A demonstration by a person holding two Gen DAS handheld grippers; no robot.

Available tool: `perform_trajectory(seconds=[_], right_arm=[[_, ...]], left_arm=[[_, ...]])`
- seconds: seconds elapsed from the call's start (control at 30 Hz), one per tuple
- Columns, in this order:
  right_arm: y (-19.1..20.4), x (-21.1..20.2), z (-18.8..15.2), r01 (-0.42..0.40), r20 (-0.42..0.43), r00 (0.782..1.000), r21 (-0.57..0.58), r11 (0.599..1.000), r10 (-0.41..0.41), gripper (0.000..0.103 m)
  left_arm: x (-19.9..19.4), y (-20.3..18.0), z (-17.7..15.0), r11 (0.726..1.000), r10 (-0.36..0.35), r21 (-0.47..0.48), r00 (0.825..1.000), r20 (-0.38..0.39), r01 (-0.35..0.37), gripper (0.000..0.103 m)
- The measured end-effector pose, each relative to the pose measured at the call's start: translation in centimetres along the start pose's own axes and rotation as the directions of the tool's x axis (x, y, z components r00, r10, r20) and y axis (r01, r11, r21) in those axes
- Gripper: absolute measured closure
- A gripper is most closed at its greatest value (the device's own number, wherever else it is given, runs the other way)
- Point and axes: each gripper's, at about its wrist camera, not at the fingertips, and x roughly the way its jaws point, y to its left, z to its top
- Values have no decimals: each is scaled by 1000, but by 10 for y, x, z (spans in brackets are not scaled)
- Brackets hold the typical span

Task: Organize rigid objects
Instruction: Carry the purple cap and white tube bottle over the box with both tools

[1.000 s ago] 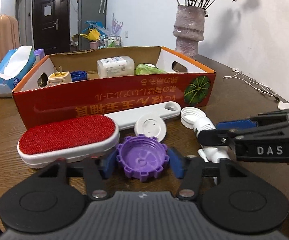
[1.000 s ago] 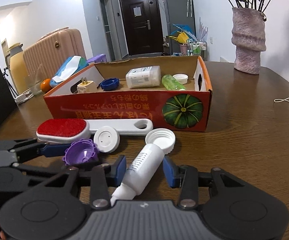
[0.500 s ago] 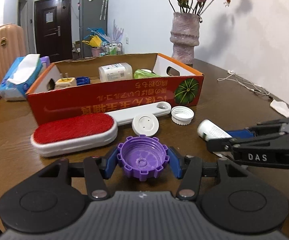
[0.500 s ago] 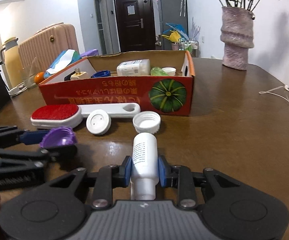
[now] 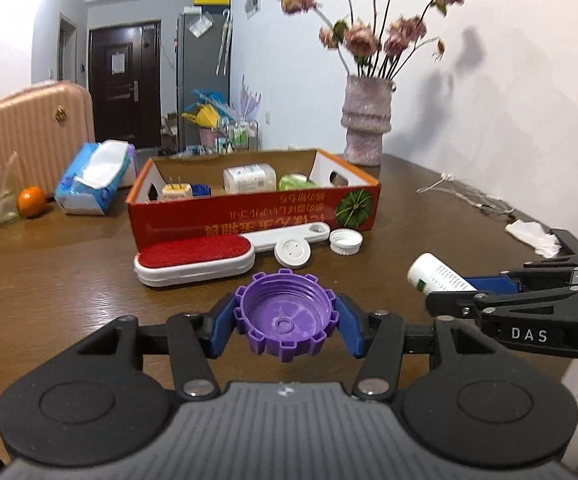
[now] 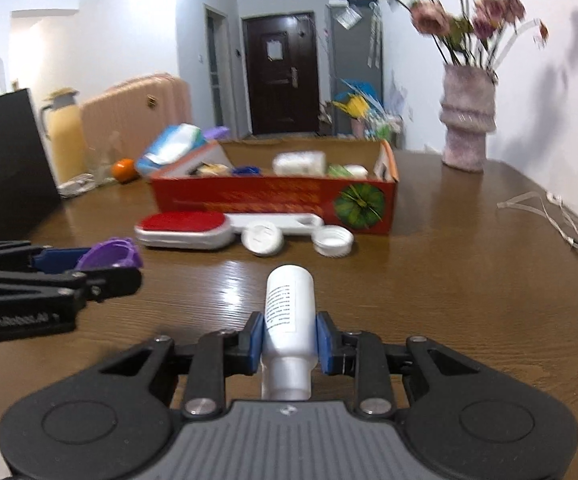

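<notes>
My left gripper [image 5: 285, 320] is shut on a purple toothed cap [image 5: 285, 314] and holds it above the wooden table, open side up. My right gripper [image 6: 289, 338] is shut on a white bottle [image 6: 289, 308], its neck pointing back at the camera. In the left wrist view the bottle [image 5: 435, 276] and right gripper show at right; in the right wrist view the purple cap [image 6: 109, 254] shows at left. Ahead stands an open red cardboard box [image 5: 249, 210] that holds a white jar, a green item, a plug and a blue cap.
In front of the box lie a red-faced lint brush [image 5: 195, 258], a white round disc [image 5: 293, 252] and a white cap [image 5: 345, 240]. A tissue pack [image 5: 93, 178], an orange [image 5: 31, 200], a flower vase [image 5: 367, 124], cables [image 5: 465, 196] and a crumpled tissue [image 5: 535, 234] sit around the table.
Both grippers closed on their objects, the cap and the bottle, lifted them off the table and drew back from the box.
</notes>
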Motion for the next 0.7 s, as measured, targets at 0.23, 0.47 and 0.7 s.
perform_trajectory(seconds=[0.23, 0.47, 0.7], right_arm=[[34, -55, -6, -23, 84, 996, -37, 999, 26, 76], [51, -96, -16, -29, 132, 991, -58, 998, 36, 76], [64, -123, -25, -24, 168, 985, -63, 998, 34, 76]], left_arm=[[-62, -6, -9, 1000, 15, 4, 997, 77, -15, 49], [-109, -11, -23, 1000, 22, -8, 991, 132, -21, 49], [-133, -15, -33, 1000, 13, -7, 987, 161, -12, 49]])
